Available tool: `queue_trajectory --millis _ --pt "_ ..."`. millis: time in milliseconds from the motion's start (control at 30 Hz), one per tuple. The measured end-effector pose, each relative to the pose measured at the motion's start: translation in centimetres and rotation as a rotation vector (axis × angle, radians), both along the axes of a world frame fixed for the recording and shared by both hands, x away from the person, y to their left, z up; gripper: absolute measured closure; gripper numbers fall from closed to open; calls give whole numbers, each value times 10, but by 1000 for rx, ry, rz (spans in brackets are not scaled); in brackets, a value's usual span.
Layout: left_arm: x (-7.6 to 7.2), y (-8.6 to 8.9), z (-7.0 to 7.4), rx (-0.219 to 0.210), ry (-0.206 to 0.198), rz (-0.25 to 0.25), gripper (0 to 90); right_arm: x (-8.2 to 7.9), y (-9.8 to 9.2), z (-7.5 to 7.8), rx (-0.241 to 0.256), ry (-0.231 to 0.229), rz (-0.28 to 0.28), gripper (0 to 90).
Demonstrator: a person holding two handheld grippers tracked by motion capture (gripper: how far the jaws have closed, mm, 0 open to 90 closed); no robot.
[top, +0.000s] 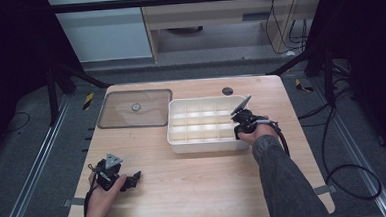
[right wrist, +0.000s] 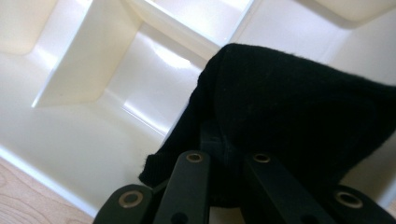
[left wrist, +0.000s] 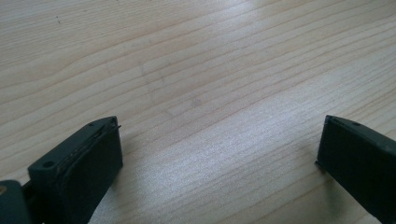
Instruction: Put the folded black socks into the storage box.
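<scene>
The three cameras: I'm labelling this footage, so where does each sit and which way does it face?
High view: above the person's side, facing forward and down on the table; both forearms show.
Left gripper view: on the left hand-held gripper, facing bare wood also seen from above.
Right gripper view: on the right hand-held gripper, facing black cloth over the tray.

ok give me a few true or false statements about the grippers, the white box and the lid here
1. The right gripper is shut on a black cloth. True.
2. The left gripper holds the cloth. False: its jaws are open over the bare table.
3. The clear lid sits on the white divided box. False: it lies beside the box, on the table.
4. The right gripper is at the box's right end. True.
</scene>
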State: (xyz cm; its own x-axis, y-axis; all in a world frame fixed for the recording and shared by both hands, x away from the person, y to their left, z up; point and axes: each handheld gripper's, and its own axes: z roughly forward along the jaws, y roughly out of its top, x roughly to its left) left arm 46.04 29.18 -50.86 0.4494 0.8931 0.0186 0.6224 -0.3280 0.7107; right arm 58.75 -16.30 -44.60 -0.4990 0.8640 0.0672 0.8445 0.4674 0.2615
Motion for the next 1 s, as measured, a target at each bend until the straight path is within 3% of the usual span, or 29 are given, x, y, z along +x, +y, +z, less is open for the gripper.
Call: queue_trajectory --millis 600,1000 --pt "0 -1 0 -1 0 -2 0 0 2 -2 0 -6 -16 900" --pt "0 0 0 -1 1 -7 0 -1 2 3 2 -19 1 900"
